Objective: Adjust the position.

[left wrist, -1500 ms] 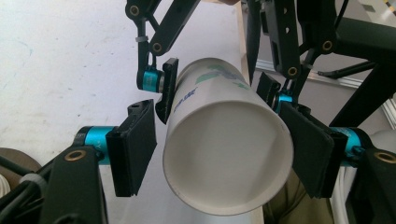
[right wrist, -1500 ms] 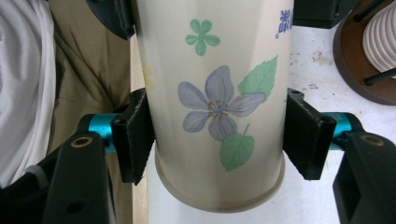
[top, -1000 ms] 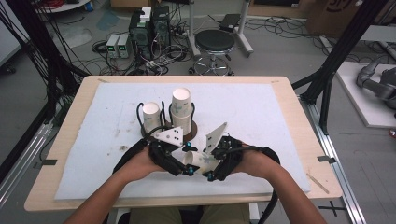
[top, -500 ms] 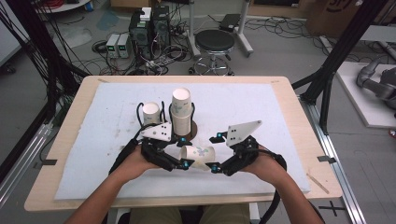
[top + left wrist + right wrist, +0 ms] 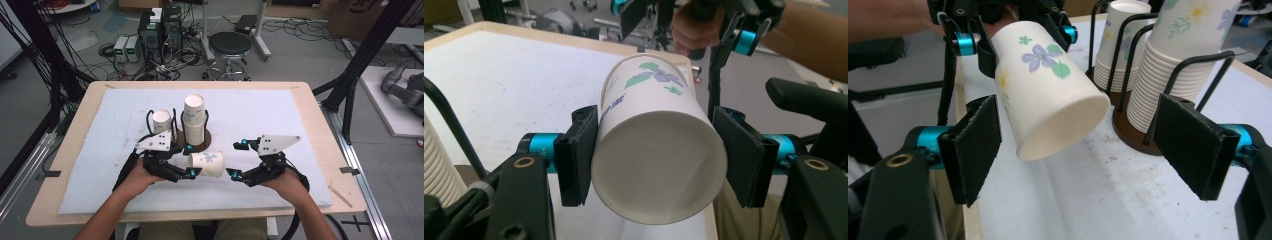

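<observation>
Each black tool [image 5: 192,161] has teal collars, brass screws, flat black pads [image 5: 973,145] and a grey plate.

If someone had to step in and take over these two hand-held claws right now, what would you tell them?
Left gripper: jaws shut on the paper cup, held on its side above the white mat, open mouth toward the right gripper.
Right gripper: jaws open, nothing held, just short of the cup's mouth.
Cup stacks stand in the wire holder behind the left gripper.
Done: one cup is out and gripped.
Left: probably passing it to the right gripper, then setting it down.
</observation>
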The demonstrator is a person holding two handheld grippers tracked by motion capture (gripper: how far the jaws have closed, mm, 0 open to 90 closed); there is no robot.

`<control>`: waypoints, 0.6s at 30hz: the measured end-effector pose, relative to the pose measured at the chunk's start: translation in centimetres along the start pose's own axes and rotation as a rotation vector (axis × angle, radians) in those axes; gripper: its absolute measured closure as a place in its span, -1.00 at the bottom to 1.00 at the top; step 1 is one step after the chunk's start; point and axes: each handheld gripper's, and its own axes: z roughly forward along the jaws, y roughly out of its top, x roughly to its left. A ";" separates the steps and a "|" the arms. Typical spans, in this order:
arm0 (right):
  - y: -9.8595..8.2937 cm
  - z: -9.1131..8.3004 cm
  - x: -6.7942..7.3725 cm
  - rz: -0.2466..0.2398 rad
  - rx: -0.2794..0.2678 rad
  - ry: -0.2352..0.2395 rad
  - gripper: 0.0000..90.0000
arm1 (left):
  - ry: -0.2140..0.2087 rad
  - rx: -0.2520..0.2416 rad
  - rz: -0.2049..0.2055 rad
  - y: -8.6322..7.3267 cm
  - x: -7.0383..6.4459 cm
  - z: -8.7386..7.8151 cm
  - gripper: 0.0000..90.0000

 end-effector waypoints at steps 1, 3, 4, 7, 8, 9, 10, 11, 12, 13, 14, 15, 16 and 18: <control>-0.3 0.0 0.0 0.008 -0.009 -0.003 -0.55 | 0.001 -0.014 -0.001 -0.1 0.0 -0.1 -0.17; -0.8 0.0 0.0 0.022 -0.026 -0.006 -0.55 | 0.000 -0.033 -0.003 -0.3 -0.1 -0.2 -0.17; -1.1 0.0 0.1 0.029 -0.034 -0.009 -0.55 | 0.000 -0.041 -0.002 -0.4 -0.1 -0.3 -0.17; -1.9 0.1 0.1 0.047 -0.057 -0.005 -0.55 | -0.001 -0.054 -0.002 -0.6 -0.1 -0.3 -0.17; -2.1 0.2 0.2 0.053 -0.062 -0.006 -0.55 | -0.002 -0.062 -0.006 -0.7 -0.1 -0.3 -0.17; -2.4 0.2 0.2 0.056 -0.067 -0.004 -0.55 | -0.001 -0.067 -0.007 -0.8 -0.1 -0.3 -0.17; -2.6 0.3 0.2 0.060 -0.072 0.001 -0.55 | -0.005 -0.076 -0.005 -1.0 -0.1 -0.4 -0.17; -2.8 0.3 0.3 0.065 -0.074 0.004 -0.55 | -0.007 -0.081 -0.007 -1.1 -0.1 -0.4 -0.17; -3.0 0.4 0.3 0.066 -0.078 0.007 -0.55 | -0.008 -0.086 -0.006 -1.1 -0.2 -0.3 -0.17; -3.1 0.5 0.3 0.071 -0.079 0.010 -0.55 | -0.011 -0.090 -0.006 -1.1 -0.2 -0.3 -0.17; -3.3 0.5 0.4 0.075 -0.082 0.014 -0.55 | -0.014 -0.093 -0.005 -1.1 -0.2 -0.3 -0.17; -3.4 0.6 0.4 0.080 -0.084 0.019 -0.55 | -0.015 -0.097 -0.002 -1.1 -0.2 -0.3 -0.17; -3.5 0.7 0.4 0.079 -0.087 0.023 -0.55 | -0.022 -0.102 0.000 -1.1 -0.3 -0.2 -0.17; -3.5 0.8 0.5 0.081 -0.088 0.036 -0.55 | -0.028 -0.103 0.006 -1.1 -0.3 -0.2 -0.17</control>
